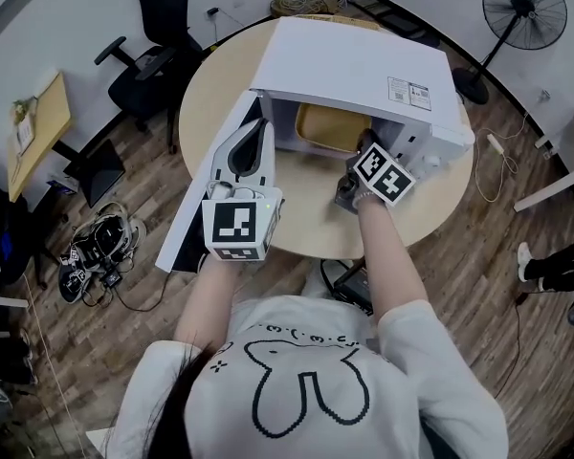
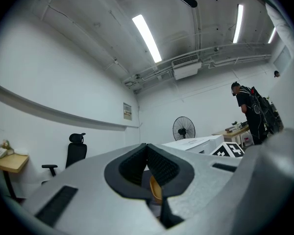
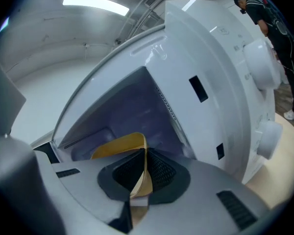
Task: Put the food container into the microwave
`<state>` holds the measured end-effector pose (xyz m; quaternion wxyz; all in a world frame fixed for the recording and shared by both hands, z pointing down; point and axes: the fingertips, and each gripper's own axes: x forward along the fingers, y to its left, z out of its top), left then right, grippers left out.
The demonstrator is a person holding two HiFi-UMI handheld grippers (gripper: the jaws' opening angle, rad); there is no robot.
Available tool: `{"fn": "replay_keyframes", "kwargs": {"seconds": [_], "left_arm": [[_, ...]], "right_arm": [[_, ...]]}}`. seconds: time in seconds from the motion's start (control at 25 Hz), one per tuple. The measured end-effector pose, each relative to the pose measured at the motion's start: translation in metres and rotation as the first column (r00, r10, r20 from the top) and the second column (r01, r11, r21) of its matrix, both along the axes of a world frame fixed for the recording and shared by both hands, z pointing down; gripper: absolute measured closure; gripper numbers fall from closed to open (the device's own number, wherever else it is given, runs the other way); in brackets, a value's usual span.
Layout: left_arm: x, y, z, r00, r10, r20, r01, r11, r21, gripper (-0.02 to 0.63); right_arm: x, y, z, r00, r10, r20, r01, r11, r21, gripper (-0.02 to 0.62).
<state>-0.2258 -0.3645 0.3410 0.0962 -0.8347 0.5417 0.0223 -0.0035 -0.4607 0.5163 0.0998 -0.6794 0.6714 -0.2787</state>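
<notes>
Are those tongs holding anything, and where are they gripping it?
The right tongs pinch the yellow food container by its thin rim, inside the open microwave. The left tongs look shut on nothing.

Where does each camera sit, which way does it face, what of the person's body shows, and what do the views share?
Head view: on the person's head, facing down at the table and open microwave; shows both arms, left gripper, right gripper.
Left gripper view: on the left gripper, facing up across the room toward a fan; shows its shut jaws.
Right gripper view: on the right gripper, facing into the microwave; shows its jaws shut on the food container.
Shared: the microwave, in all three.
</notes>
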Motion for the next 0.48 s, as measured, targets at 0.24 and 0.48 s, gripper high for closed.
{"fn": "replay_keyframes", "kwargs": {"seconds": [0.24, 0.48], "left_arm": [[0.000, -0.008, 0.002, 1.000, -0.017, 0.013, 0.017, 1.000, 0.009, 0.597], [0.001, -0.012, 0.005, 0.999, -0.012, 0.030, 0.011, 1.000, 0.015, 0.597]], "right_arm": [[0.003, -0.023, 0.010, 0.999, 0.028, 0.035, -0.028, 1.000, 0.006, 0.555], [0.001, -0.038, 0.016, 0.999, 0.032, 0.024, -0.032, 0.999, 0.017, 0.555]]}}
